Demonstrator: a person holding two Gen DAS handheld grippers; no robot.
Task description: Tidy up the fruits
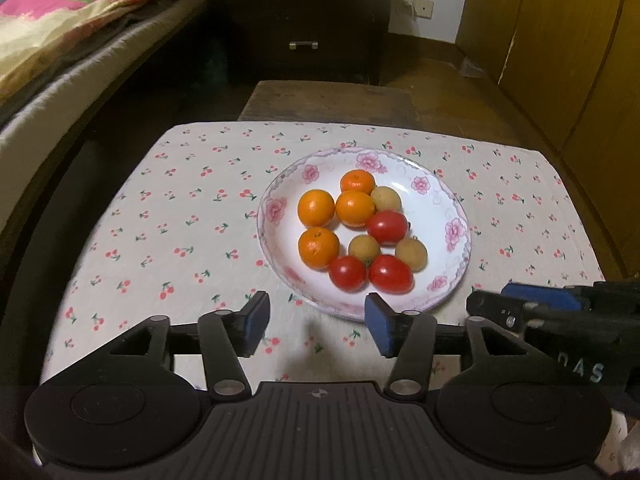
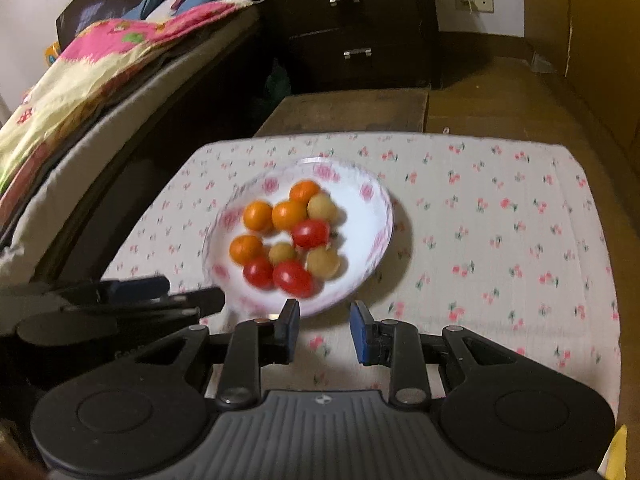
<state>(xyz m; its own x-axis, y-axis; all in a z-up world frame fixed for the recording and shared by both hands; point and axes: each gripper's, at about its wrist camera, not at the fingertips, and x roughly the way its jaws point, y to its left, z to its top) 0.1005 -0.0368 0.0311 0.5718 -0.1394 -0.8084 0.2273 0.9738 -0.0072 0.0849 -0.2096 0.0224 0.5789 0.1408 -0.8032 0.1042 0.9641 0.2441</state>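
A white plate with a pink flower rim sits on the cherry-print cloth. It holds several oranges on its left, three red tomatoes and three tan round fruits. My left gripper hovers at the plate's near rim, open, with only cloth between its blue pads. My right gripper is beside it to the right, just short of the plate, its jaws narrowly apart with nothing between them. Each gripper shows in the other's view.
The cloth-covered table ends just beyond the plate, with a low wooden bench behind it. A bed with a bright quilt runs along the left. Dark drawers stand at the back and wooden cupboards on the right.
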